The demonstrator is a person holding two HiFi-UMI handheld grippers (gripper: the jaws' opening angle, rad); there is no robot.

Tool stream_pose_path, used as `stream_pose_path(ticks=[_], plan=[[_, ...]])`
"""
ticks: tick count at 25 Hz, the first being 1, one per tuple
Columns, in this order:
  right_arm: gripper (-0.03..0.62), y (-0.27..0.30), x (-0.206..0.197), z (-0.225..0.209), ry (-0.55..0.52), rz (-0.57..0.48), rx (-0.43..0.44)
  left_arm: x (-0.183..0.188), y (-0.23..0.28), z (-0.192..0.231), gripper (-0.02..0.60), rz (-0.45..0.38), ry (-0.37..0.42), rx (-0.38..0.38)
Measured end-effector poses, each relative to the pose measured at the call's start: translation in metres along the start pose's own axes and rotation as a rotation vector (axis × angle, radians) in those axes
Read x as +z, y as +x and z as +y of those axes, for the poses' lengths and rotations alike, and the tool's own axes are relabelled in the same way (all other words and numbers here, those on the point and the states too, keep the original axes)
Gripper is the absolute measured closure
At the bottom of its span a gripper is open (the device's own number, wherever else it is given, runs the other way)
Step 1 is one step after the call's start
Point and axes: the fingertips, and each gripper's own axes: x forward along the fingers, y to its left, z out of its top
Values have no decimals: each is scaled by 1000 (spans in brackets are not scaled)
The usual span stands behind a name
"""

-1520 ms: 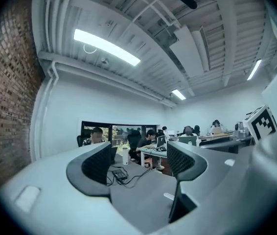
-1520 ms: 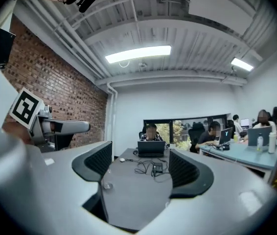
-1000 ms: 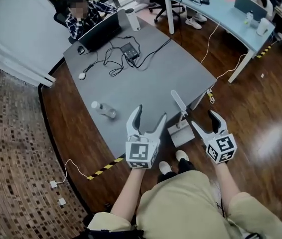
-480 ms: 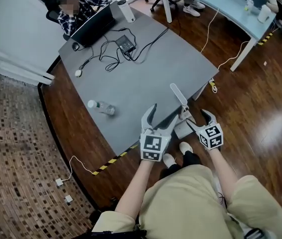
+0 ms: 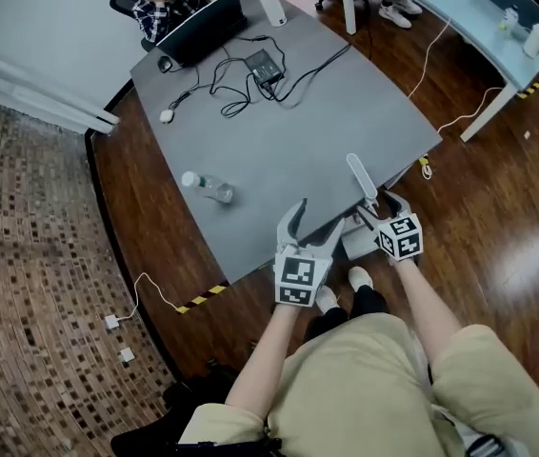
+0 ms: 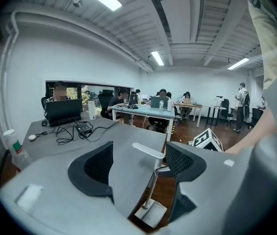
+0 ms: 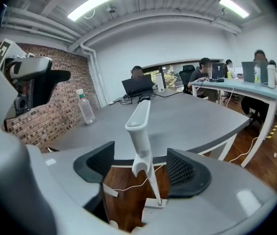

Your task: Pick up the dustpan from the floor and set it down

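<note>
Pale grey dustpan upright on the wooden floor, just beside the edge of the grey table, handle up above the tabletop. Right gripper astride that handle, jaws apart and closing, pads not yet on it. Left gripper alongside, over the table edge, jaws spread but closing, nothing pinched. Water bottle flat on the table, well apart.

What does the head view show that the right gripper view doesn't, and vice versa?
Only the head view: yellow-and-black striped floor tape and the person's beige trousers. Only the right gripper view: the long ceiling strip light. Both: the white long-handled dustpan standing beside the grey table, and the clear plastic bottle on it.
</note>
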Motion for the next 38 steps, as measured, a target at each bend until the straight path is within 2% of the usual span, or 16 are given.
stream_pose_path(ticks=[7,11,13,15,16,23,28,32,35,38], plan=[[279,31,1,1,-46,58,0,-6,-22,27,262,-12,-86,90],[307,39,4,1,-51,51,-20,-3,-33,33,261,-28,-101,123],[364,43,6,-4,-44,46,-49,1,-36,36,261,-41,-101,136],[481,43,8,-11,-30,43,-88,4,-39,38,261,-53,-104,148],[491,41,9,-12,-23,45,-97,5,-41,38,261,-56,-109,153],[474,4,-3,12,-17,75,-70,16,-58,53,268,-113,-166,234],[470,-27,-3,30,-72,91,-59,28,-73,62,273,-165,-173,262],[479,-56,28,44,-63,9,-59,34,-89,63,275,-180,-175,273],[484,-77,71,61,-50,-102,-55,42,-101,64,275,-185,-160,278],[485,-96,116,83,-82,-190,-28,56,-116,67,275,-205,-125,301]])
